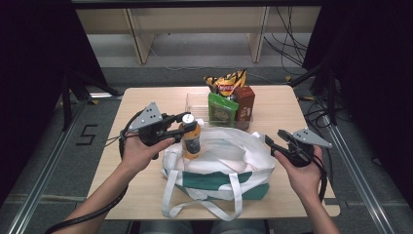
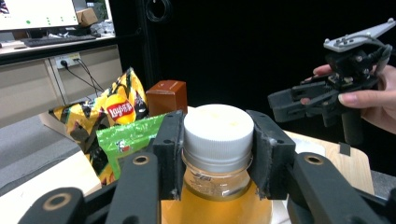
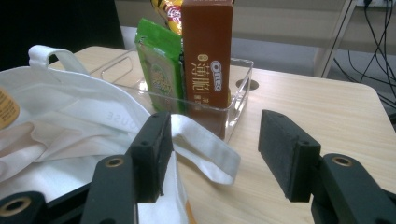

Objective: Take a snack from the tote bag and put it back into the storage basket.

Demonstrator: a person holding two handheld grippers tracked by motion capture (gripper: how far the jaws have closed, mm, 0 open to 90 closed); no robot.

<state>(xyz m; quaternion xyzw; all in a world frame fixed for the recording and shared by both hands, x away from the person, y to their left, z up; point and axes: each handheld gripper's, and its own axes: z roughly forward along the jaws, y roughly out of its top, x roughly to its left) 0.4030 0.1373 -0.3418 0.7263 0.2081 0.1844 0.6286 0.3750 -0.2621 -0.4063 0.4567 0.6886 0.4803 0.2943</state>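
Observation:
An orange drink bottle (image 1: 191,141) with a white cap (image 2: 218,125) hangs upright over the open mouth of a white and green tote bag (image 1: 219,168). My left gripper (image 1: 184,121) is shut on the bottle's cap and neck (image 2: 218,154). My right gripper (image 1: 275,137) stands open at the bag's right edge, level with its rim. In the right gripper view one white bag strap (image 3: 205,149) lies on the table in the gap between the open jaws, and the bag's cloth (image 3: 60,121) sits to the left. The right gripper (image 2: 292,100) also appears across the bottle in the left gripper view.
A clear plastic bin (image 1: 195,100) stands behind the bag. It holds a yellow chips bag (image 1: 226,83), a green packet (image 1: 221,109) and a brown biscuit box (image 1: 245,100). Bare wooden table (image 1: 141,97) lies to the left and right.

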